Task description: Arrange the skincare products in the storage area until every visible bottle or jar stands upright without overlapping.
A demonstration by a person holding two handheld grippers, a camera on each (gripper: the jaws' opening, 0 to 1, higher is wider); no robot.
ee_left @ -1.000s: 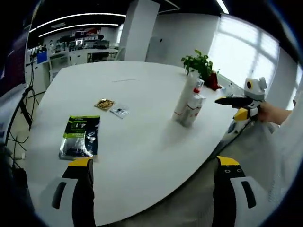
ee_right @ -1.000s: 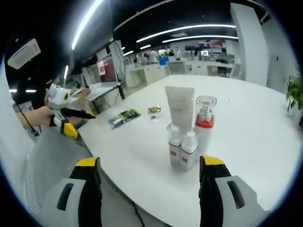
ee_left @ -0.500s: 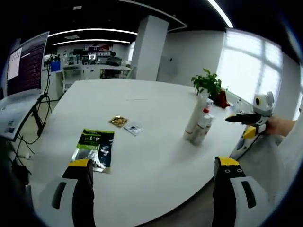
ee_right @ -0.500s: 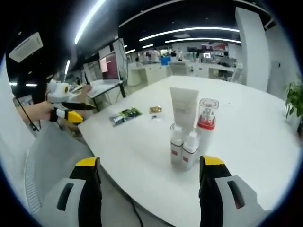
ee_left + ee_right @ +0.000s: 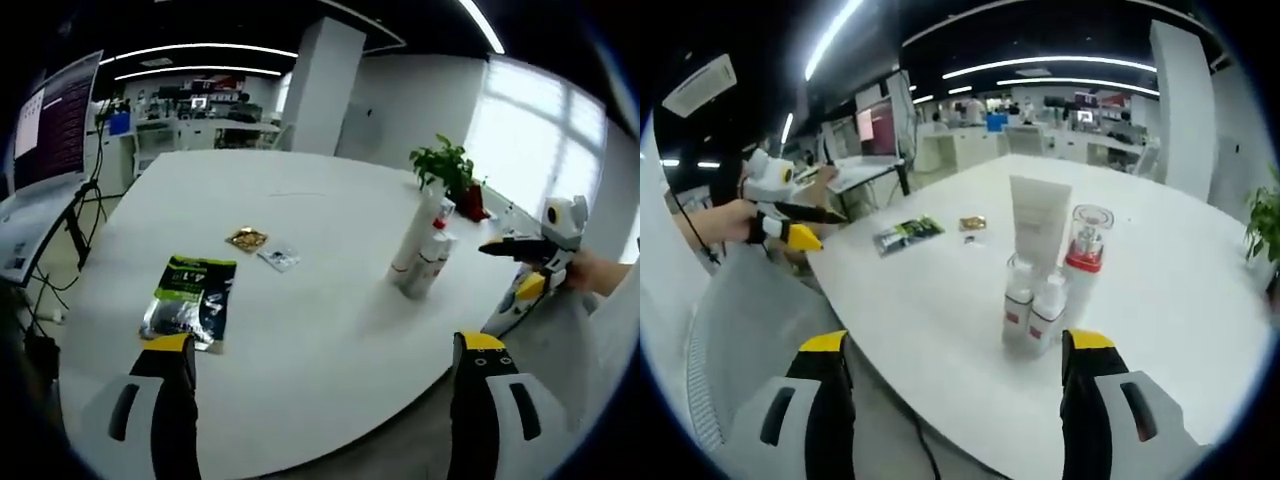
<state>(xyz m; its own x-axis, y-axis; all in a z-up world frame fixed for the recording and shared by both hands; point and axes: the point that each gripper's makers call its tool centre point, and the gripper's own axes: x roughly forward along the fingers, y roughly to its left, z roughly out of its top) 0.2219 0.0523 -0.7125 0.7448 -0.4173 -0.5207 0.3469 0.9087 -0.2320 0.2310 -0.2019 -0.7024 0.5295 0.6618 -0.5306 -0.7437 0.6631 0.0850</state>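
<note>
Several skincare products stand upright in one tight cluster on the white table [image 5: 940, 330]: a tall white tube [image 5: 1039, 219], a clear-capped bottle with a red band [image 5: 1084, 252] and two small white bottles [image 5: 1018, 311] in front. In the left gripper view the cluster [image 5: 421, 252] stands far right of centre. My right gripper [image 5: 960, 400] is open and empty, short of the table edge before the cluster. My left gripper [image 5: 325, 400] is also open and empty, well back from the table. Each gripper shows in the other's view, held in a hand [image 5: 530, 262] [image 5: 790, 213].
A green and black packet [image 5: 188, 300] lies flat on the table, with two small sachets [image 5: 247, 239] [image 5: 278, 258] beyond it. A potted plant [image 5: 445, 165] stands at the far edge behind the cluster. Grey fabric [image 5: 750, 330] lies below the near table edge. Desks and monitors fill the background.
Both views have shifted a little with the hands. The products, packet and sachets stay where they were. Both grippers remain open and empty.
</note>
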